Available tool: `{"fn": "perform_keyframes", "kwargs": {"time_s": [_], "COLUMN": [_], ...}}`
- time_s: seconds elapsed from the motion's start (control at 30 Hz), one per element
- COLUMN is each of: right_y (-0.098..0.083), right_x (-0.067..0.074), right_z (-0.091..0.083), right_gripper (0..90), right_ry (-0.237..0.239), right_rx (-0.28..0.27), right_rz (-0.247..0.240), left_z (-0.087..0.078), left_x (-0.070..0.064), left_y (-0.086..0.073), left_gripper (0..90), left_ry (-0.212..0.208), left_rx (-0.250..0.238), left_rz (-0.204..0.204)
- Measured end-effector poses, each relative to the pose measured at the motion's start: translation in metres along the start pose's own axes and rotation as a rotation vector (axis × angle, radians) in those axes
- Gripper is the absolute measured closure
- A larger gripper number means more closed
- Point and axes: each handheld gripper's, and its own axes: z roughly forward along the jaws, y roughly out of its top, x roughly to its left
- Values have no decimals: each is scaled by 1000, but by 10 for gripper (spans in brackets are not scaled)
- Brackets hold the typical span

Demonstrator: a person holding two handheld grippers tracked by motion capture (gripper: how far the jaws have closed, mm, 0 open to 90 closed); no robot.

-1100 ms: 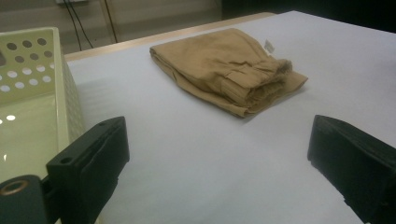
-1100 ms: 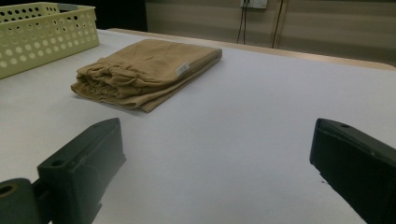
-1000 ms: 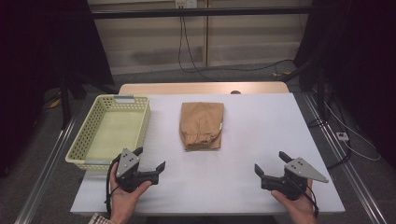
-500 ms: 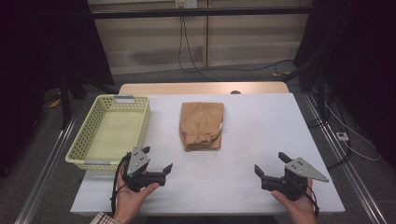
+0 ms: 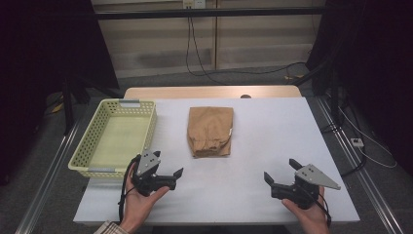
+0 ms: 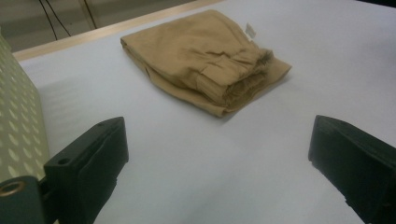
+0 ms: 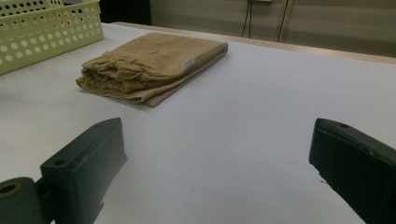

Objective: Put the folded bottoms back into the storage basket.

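A folded tan garment (image 5: 209, 130) lies in the middle of the white table (image 5: 277, 122), its small white label on the right edge. My left gripper (image 5: 169, 163) is held open near the front left, pointing right and forward toward the garment (image 6: 205, 56), well short of it. My right gripper (image 5: 279, 169) is open near the front right, its jaws wide apart with nothing between them. From it the garment (image 7: 149, 65) lies ahead to the left, gathered waistband toward me. Both grippers (image 6: 217, 135) (image 7: 217, 130) hover just above bare tabletop.
A pale yellow perforated basket (image 5: 146, 127) stands empty on the table's left side, just behind my left gripper; its wall (image 6: 14, 116) is close on that gripper's left, and it stands at the far left (image 7: 46, 28) in the right gripper view. Cables trail on the floor beyond.
My left gripper has shifted a little to the right and turned its jaws toward the garment. The right gripper and the garment have stayed put.
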Motion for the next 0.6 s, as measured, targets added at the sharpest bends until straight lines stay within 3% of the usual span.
{"fn": "perform_keyframes", "kwargs": {"time_s": [0.33, 0.47, 0.6], "right_y": [0, 0, -1], "right_x": [-2, -1, -1], "right_z": [1, 1, 1], "right_gripper": [40, 42, 43], "right_ry": [1, 2, 6], "right_rx": [14, 17, 18], "right_rz": [2, 2, 2], "left_z": [14, 21, 28], "left_x": [6, 9, 11], "left_y": [5, 7, 11], "left_gripper": [44, 64, 79], "left_ry": [-31, -9, -7], "left_rx": [36, 65, 56], "left_rz": [-49, -74, -92]}}
